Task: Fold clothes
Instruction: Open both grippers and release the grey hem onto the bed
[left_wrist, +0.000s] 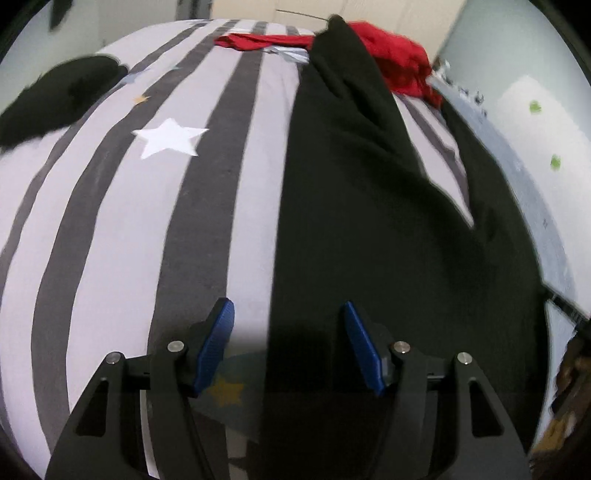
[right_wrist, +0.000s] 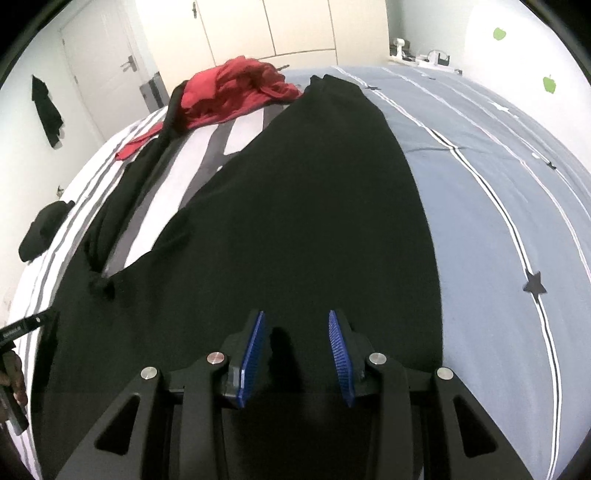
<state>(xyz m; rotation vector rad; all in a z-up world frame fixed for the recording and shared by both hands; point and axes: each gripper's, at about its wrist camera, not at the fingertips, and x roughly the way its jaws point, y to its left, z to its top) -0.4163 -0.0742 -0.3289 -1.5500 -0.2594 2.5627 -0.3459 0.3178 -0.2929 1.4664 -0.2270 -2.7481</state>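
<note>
two piles, red clothes (right_wrist: 236, 92) and dark bundle (right_wrist: 44, 229), beyond black trousers (right_wrist: 295, 221)

No text can be read; white lettering on the black tool (right_wrist: 26, 326) is blurred

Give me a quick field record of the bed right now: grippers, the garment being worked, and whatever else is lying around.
left gripper: open, empty, above the left edge of the black garment
right gripper: open, empty, over the near end of the garment
black garment: spread lengthwise on the bed, not yet folded; looks like trousers, legs running away from the cameras
red clothing: crumpled heap at the far end
small black item: near the left bed edge
bedcover: striped, with stars
</note>
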